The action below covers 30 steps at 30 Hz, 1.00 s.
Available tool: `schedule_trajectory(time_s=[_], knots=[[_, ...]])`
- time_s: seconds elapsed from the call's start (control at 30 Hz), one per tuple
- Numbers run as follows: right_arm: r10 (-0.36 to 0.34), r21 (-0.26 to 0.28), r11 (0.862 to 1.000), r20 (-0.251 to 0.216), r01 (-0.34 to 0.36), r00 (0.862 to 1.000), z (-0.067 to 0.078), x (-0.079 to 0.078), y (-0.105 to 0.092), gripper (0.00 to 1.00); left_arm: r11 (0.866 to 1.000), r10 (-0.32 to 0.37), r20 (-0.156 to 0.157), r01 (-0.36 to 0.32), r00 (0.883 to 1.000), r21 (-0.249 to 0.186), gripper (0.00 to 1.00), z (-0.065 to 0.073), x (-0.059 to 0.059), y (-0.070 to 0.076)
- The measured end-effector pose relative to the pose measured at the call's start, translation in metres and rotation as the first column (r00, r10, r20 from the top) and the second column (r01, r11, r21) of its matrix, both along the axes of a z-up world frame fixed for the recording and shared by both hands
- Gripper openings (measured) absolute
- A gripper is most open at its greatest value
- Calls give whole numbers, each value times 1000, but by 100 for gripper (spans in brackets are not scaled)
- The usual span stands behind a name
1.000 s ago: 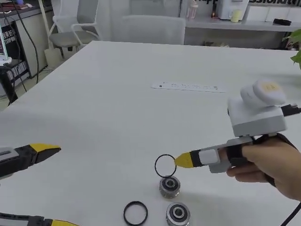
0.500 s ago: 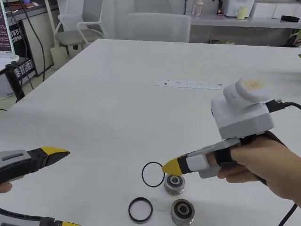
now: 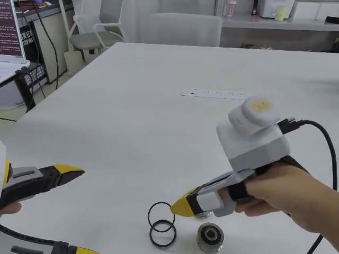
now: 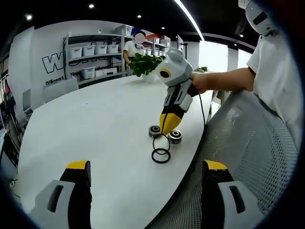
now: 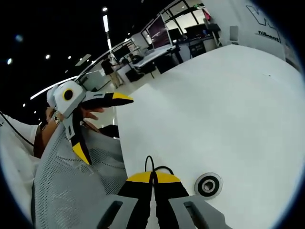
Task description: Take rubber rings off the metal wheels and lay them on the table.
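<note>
With the right gripper (image 3: pixel 177 207) pinching a thin black rubber ring (image 3: pixel 160 202) over another black ring (image 3: pixel 162 246) lying near the white tabletop's (image 3: pixel 159 116) near edge, a careless release could tangle them or roll one off, while the left gripper (image 4: pixel 147 171) hangs spread.

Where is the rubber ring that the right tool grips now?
In the head view the rubber ring is at the shut tip of the right tool, bottom centre, beyond the other ring on the table and left of a metal wheel.
</note>
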State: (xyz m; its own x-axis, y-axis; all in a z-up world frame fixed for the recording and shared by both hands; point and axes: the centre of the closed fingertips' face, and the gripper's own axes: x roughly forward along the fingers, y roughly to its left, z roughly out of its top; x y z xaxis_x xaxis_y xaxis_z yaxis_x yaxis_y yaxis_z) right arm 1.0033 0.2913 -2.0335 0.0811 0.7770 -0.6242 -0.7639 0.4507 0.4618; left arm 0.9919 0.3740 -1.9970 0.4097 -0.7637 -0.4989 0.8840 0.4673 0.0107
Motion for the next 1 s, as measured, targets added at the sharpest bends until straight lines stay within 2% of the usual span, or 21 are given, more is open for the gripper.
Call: schedule_trajectory(time_s=[0.53, 1.0], knots=[[27, -32, 999, -22, -28, 999, -12, -7, 3, 0, 1000, 11, -2, -11, 1000, -11, 95, 1, 1, 1], [5, -40, 999, -45, -6, 999, -18, -5, -3, 0, 1000, 13, -5, -13, 1000, -20, 95, 1, 2, 0]])
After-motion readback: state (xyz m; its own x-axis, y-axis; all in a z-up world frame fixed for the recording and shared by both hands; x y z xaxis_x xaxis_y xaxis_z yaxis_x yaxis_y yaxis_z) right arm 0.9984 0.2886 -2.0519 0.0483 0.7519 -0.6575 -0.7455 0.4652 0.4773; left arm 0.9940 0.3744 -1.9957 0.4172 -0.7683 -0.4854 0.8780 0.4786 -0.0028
